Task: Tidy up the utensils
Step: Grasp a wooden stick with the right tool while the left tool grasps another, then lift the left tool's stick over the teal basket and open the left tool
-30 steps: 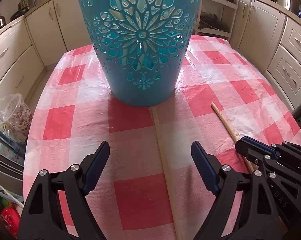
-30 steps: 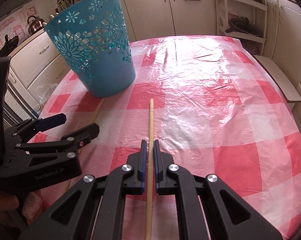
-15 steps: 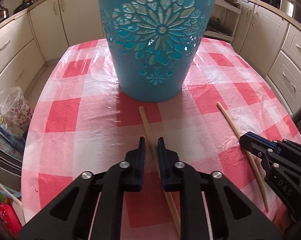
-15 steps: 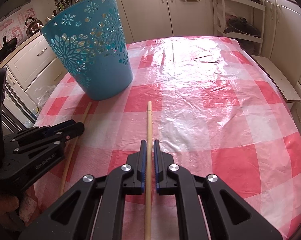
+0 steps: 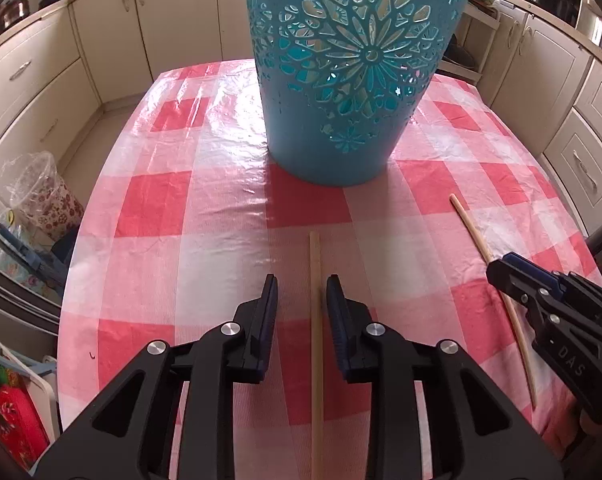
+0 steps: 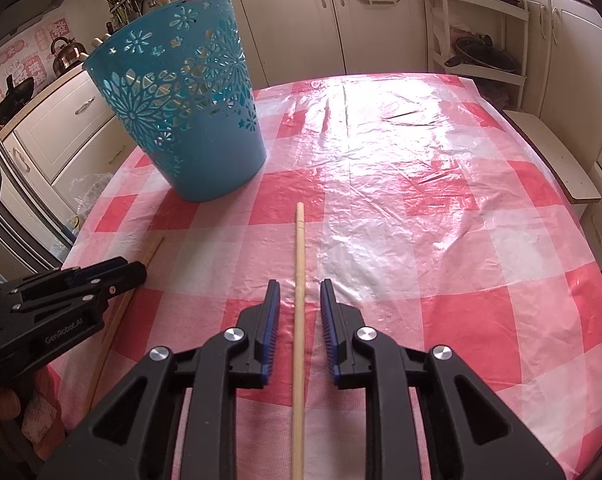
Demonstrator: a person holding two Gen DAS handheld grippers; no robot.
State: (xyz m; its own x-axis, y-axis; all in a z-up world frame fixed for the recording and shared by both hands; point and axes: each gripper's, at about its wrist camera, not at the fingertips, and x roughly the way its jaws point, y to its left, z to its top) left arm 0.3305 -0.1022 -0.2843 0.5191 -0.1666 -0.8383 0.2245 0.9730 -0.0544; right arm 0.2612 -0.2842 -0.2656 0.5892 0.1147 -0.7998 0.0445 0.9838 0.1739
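Your left gripper point(image 5: 302, 300) stands spread, one long wooden stick point(image 5: 315, 344) lying between its fingers close to the right pad; your right gripper point(image 6: 299, 304) is spread too, astride the other stick point(image 6: 299, 300). Both sticks lie flat on the checked tablecloth point(image 6: 421, 200), pointing toward the blue basket point(image 5: 349, 72). Expect them light, stiff and smooth, apt to roll on the glossy cover. Pinch near mid-length so neither end droops.
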